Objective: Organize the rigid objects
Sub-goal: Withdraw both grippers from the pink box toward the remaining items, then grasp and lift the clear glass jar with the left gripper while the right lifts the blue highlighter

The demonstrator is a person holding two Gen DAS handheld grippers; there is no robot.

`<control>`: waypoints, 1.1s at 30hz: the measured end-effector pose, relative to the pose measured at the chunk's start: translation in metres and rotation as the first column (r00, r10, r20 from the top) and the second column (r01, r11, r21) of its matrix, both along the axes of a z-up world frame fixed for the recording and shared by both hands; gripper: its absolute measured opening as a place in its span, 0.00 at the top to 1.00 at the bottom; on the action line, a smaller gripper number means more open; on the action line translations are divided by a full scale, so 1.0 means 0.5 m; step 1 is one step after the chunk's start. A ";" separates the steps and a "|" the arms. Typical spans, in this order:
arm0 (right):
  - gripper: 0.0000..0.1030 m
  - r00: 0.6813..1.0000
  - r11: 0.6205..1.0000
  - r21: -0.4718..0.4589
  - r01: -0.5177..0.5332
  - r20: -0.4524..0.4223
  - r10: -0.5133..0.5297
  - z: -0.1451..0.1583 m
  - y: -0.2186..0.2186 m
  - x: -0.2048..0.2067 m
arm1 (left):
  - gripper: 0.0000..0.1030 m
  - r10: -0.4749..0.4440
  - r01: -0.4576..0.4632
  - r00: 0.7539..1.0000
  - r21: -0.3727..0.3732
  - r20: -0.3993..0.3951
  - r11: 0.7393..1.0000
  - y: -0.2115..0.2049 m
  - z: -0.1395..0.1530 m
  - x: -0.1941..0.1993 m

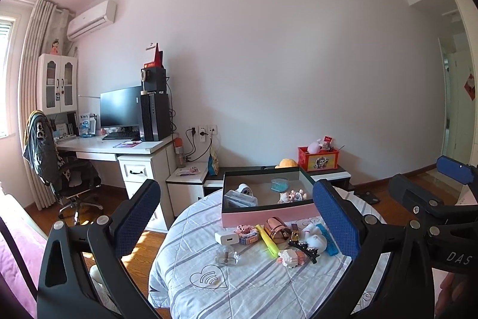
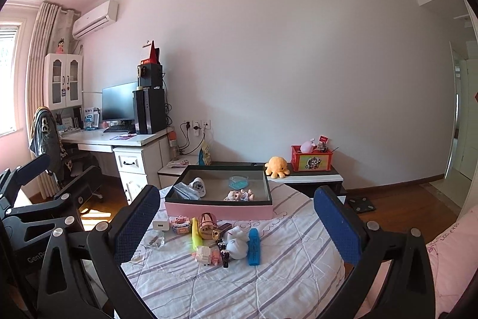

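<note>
Both of our grippers hung empty, fingers spread wide — the left gripper and the right gripper over a striped quilt. Just beyond, we saw the clutter lying in a loose heap: a white charger, a yellow highlighter, a rose-gold cup on its side, a blue marker. Farther back sat the pink-sided tray — a few small toys inside.
</note>
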State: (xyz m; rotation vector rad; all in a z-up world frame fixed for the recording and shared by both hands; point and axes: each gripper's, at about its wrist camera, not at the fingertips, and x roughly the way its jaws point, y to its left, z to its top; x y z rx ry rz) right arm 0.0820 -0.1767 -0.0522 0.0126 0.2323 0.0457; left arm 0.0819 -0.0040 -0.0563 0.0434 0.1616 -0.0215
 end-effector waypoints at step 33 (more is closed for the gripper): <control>0.00 0.898 0.998 0.011 0.067 -0.437 -0.055 -0.300 -0.092 0.280 | 0.00 0.033 -0.047 0.827 -0.011 -0.562 0.999 0.090 -0.335 0.375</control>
